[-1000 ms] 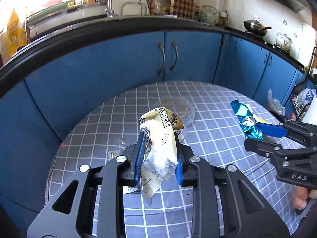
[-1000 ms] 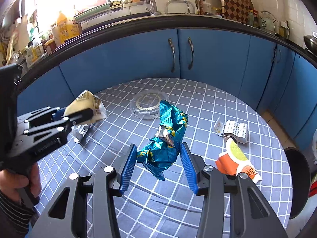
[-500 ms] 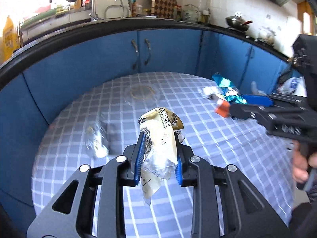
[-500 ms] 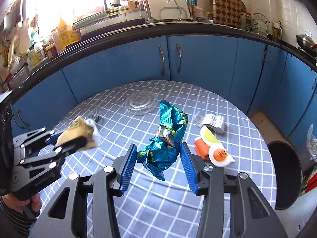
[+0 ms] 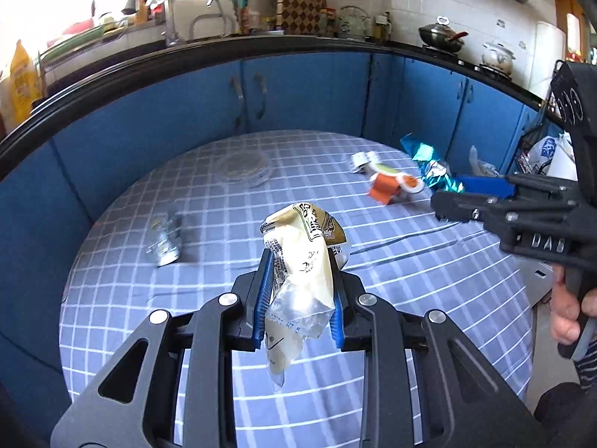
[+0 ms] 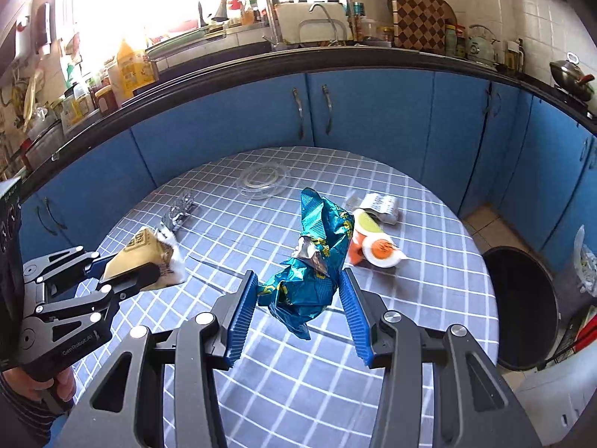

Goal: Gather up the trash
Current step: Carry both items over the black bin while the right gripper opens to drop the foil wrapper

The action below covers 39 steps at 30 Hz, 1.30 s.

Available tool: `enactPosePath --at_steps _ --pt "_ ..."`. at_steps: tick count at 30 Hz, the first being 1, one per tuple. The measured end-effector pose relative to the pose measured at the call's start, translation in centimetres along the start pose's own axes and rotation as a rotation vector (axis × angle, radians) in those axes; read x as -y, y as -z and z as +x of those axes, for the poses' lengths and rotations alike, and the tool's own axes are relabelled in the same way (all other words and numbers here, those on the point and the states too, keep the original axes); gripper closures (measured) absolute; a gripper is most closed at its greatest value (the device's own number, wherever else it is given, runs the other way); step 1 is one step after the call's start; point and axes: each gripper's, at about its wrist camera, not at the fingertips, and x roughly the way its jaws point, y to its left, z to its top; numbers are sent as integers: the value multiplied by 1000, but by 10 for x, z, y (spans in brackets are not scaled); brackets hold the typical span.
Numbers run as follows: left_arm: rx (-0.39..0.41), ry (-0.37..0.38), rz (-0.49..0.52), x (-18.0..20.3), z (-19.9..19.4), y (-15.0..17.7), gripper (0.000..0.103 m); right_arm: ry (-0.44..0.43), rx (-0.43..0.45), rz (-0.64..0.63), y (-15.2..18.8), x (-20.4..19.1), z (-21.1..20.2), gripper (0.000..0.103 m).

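Nearest in the left wrist view, the left gripper point(image 5: 298, 295) pinches a crumpled cream wrapper point(image 5: 298, 261) between its blue pads, held above the checked round table point(image 5: 224, 336). In the right wrist view the right gripper point(image 6: 298, 306) clamps a crinkled teal foil bag point(image 6: 313, 261) the same way, lifted clear of the cloth.

Farther out on the table lie a silver foil scrap point(image 6: 179, 212), an orange cup with its lid point(image 6: 373, 250) and, touching it, a white printed packet point(image 6: 377, 205), then a clear plastic lid point(image 6: 265, 179) near the far edge. A black bin point(image 6: 522, 298) stands on the floor just off the table's right side, with nothing between it and the right gripper. Blue cabinets point(image 6: 373, 119) curve behind.

Since a second ago both grippers have travelled sideways toward the bin side: the bin now shows far more fully, and the cup and packet have come into the left wrist view. Both grips are unchanged.
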Motion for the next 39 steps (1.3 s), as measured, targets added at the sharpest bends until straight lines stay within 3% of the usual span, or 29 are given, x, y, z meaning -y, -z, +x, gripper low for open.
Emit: enactPosePath --at_steps 12,39 --pt "-15 41 101 69 29 -27 76 55 33 95 7 67 -19 59" --pt "24 172 166 181 105 -109 76 253 93 264 7 210 -29 57"
